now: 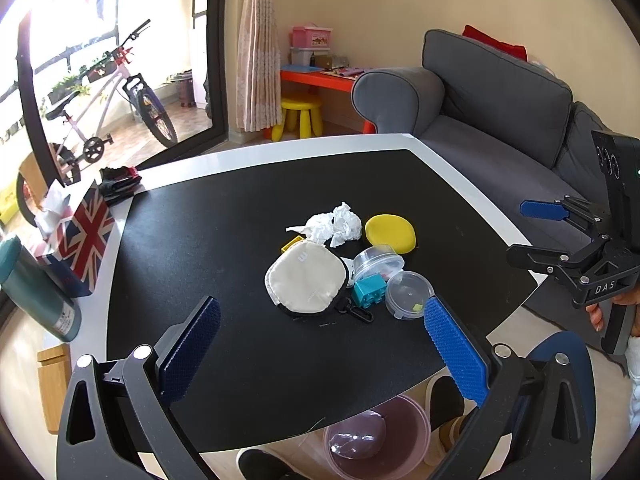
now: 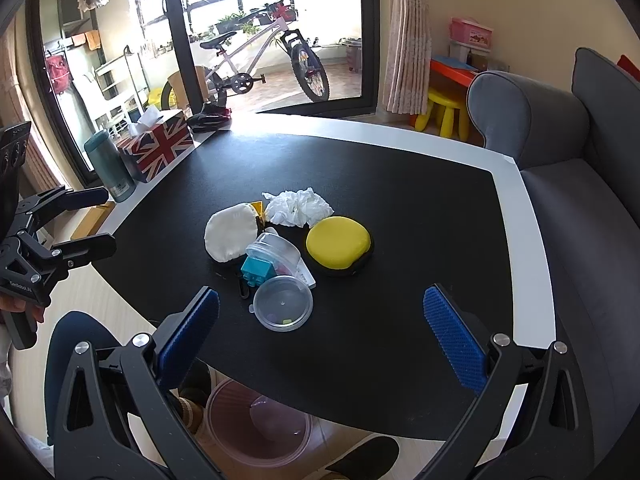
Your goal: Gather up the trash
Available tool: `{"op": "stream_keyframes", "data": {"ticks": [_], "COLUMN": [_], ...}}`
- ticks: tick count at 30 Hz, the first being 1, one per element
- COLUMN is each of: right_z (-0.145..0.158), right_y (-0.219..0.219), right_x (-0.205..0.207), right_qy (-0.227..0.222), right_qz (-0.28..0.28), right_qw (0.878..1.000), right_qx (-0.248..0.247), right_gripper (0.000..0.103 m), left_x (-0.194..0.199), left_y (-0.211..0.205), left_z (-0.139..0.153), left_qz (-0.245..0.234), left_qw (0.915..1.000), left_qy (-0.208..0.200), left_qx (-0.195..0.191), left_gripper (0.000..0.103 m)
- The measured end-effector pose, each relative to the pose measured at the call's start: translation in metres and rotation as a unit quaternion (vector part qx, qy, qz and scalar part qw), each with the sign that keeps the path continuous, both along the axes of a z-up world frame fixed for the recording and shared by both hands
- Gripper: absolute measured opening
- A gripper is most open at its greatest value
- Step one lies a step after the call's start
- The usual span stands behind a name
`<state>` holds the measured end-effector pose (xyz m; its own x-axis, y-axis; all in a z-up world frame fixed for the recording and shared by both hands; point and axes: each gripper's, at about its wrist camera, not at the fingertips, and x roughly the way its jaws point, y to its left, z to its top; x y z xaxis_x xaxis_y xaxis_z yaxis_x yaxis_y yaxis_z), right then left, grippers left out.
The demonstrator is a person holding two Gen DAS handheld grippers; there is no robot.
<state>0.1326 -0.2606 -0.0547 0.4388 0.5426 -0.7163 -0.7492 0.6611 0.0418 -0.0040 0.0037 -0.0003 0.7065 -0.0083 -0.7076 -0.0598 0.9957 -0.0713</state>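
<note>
Clearly both claws gaped wide and empty: my left gripper (image 1: 320, 340), then my right gripper (image 2: 320, 332). The crumpled tissue (image 2: 298, 208) lay centre-frame, touching the yellow pouch (image 2: 338, 242); probably light, soft, best pinched across its bulk.

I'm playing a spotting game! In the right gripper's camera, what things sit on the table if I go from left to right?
Green bottle → flag tissue box → white pouch → crumpled tissue → yellow round case.
</note>
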Motion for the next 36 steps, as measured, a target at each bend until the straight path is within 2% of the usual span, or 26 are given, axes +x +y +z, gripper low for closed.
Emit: {"op": "stream_keyframes", "data": {"ticks": [36], "right_z": [0.0000], "right_y": [-0.0016], "right_x": [0.0017], "right_qy": [0.001], "right_qz": [0.000], "right_qw": [1.000], "right_qx": [0.000], "right_gripper": [0.100], "left_x": [0.0067], "left_y": [-0.0037], "left_z": [-0.0039], "left_qz": [-0.008], "left_qw": [1.0000], "left_qy": [0.000], "left_qx": [0.000], "left_gripper": [0.097]}}
